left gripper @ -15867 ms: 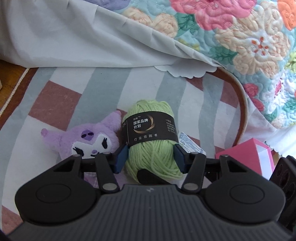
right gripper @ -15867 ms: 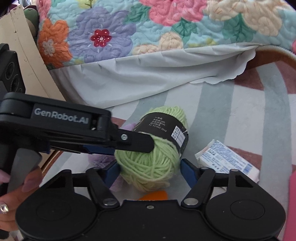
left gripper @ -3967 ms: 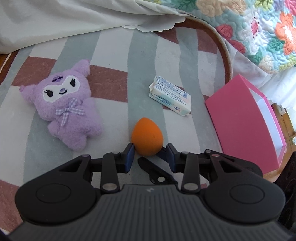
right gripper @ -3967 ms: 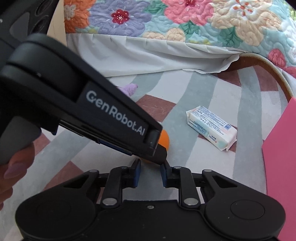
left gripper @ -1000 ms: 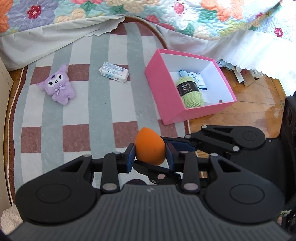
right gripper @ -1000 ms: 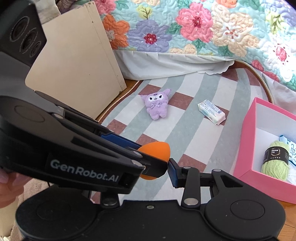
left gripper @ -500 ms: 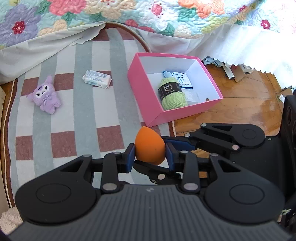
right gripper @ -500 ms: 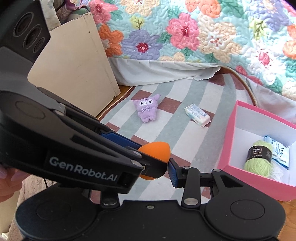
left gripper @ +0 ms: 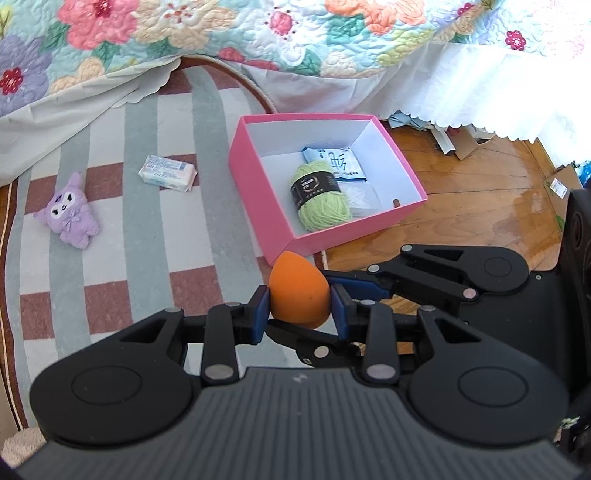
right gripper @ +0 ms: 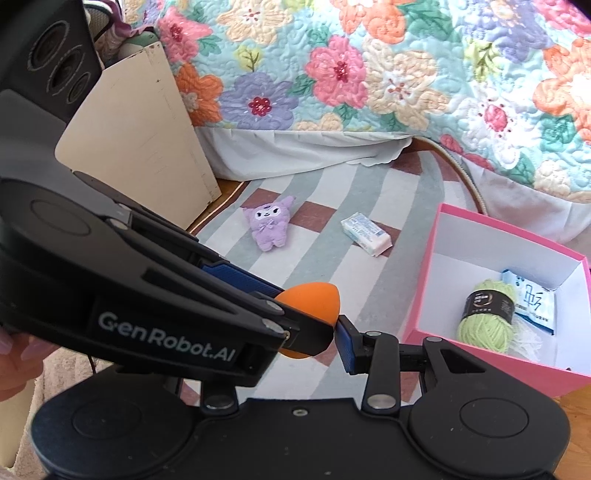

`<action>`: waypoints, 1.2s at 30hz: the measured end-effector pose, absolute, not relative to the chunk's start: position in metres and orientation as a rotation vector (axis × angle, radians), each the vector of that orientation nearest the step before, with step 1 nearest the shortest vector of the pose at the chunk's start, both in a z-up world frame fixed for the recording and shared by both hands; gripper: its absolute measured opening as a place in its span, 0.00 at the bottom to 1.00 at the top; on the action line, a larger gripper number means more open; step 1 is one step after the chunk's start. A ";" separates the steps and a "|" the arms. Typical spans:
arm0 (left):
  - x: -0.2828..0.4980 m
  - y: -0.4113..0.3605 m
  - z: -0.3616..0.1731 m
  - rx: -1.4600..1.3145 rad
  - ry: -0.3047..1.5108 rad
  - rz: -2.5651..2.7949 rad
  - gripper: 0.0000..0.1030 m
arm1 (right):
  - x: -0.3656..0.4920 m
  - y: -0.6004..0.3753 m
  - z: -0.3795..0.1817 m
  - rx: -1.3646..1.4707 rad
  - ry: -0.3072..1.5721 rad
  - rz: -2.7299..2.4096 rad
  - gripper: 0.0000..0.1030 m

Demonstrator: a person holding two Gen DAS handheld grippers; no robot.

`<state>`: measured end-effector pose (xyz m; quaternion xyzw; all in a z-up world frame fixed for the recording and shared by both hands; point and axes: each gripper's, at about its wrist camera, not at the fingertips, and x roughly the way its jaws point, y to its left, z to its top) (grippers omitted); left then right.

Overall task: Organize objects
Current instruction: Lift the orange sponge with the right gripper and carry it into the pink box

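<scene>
My left gripper [left gripper: 300, 308] is shut on an orange egg-shaped sponge [left gripper: 297, 292] and holds it in the air, short of the near corner of the open pink box [left gripper: 258, 192]. My right gripper [right gripper: 314, 332] comes in from the right side; its blue pads [right gripper: 345, 345] sit around the same sponge [right gripper: 314, 301], and one pad touches it. Its left finger is hidden behind the left gripper. The box [right gripper: 424, 280] holds a green yarn ball [left gripper: 321, 199] and a white packet [left gripper: 341, 164]. A purple plush toy [left gripper: 68, 218] and a tissue pack [left gripper: 166, 176] lie on the striped rug.
A bed with a floral quilt [left gripper: 258, 33] and white skirt borders the rug at the back. A beige board [right gripper: 136, 140] stands at the rug's left. Wooden floor [left gripper: 480, 218] with paper scraps lies to the right of the box.
Both grippers have carried the sponge together towards the pink box. The box now lies closer and more central in the left wrist view. The grip has not changed.
</scene>
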<state>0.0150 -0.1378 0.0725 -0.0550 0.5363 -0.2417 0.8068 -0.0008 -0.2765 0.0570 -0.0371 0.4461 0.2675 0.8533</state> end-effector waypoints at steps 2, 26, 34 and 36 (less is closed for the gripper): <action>0.018 -0.144 0.074 -0.114 1.143 -0.525 0.32 | 0.001 -0.283 0.058 -0.074 0.934 0.553 0.44; 0.123 -0.229 0.040 -0.112 1.127 -0.608 0.34 | 0.076 -0.364 0.019 -0.002 0.818 0.419 0.44; 0.168 -0.232 0.007 -0.238 1.173 -0.631 0.34 | 0.113 -0.394 -0.008 0.141 0.857 0.411 0.43; 0.177 -0.233 -0.002 -0.255 1.183 -0.628 0.34 | 0.118 -0.396 -0.015 0.144 0.862 0.407 0.43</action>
